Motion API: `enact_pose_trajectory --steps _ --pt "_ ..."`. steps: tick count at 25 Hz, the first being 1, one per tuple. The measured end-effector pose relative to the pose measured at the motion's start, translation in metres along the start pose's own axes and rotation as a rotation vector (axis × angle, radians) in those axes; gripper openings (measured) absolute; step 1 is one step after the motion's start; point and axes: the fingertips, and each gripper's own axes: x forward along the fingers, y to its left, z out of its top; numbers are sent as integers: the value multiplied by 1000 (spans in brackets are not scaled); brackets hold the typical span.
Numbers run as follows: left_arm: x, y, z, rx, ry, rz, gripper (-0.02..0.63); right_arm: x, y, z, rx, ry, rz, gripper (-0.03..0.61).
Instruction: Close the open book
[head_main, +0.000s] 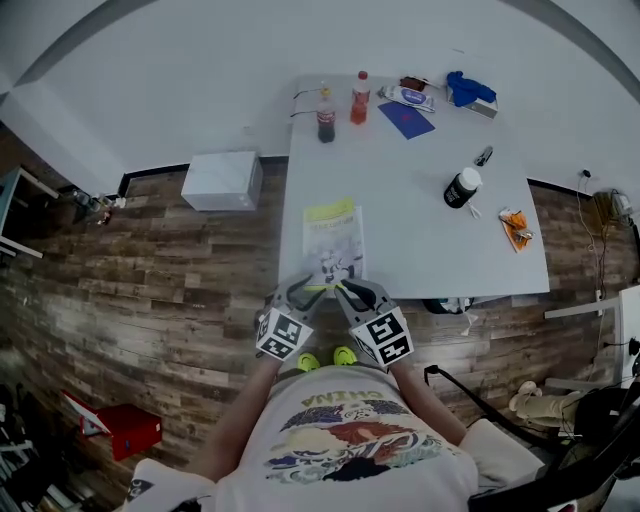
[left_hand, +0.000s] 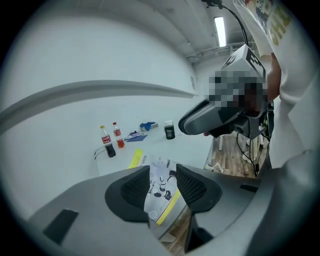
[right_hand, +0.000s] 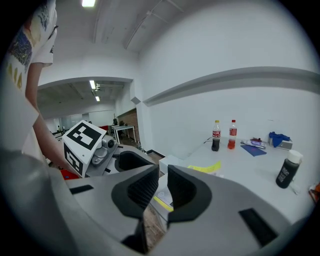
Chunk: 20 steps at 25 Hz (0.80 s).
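1. A thin white paperback book with a yellow band and cartoon drawings (head_main: 333, 238) is lying flat on the white rectangular table (head_main: 430, 250). It is sitting at the near left corner, with its short edge reaching the table's front rim.
2. The left gripper (head_main: 303, 293) is hovering at that near edge with its jaws spread. In the left gripper view the printed page is showing through the gap, and nothing is being pinched.
3. The right gripper (head_main: 352, 291) is hanging just beside it, its jaws drawn nearly together with 1 narrow slit between them, also empty.
4. Nothing is crowding the book (the dark cola bottle (head_main: 326, 120) and the black white-capped jar (head_main: 461, 187) are standing well apart from it).
5. The book is looking light, floppy and smooth, so its sheets will probably be bending and sliding rather than swinging stiffly. The best hold is likely the free outer edge near a corner, with the other gripper steadying the spine side.
6. How far open it is lying, I cannot tell.
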Motion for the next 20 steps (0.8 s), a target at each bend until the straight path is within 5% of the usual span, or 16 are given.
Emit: enact_pose_trajectory --steps 7,10,14,20 --pt "-12 -6 24 -31 -77 52 145 -9 -5 3 -5 -29 12 37" --pt "-23 -7 43 -60 -152 55 45 -10 -4 6 -1 -46 31 37" --pt "-30 -7 57 -156 -234 46 14 -10 -4 8 19 -65 52 37" --pt "-35 -16 52 -165 -211 27 11 -7 6 12 37 -78 103 37"
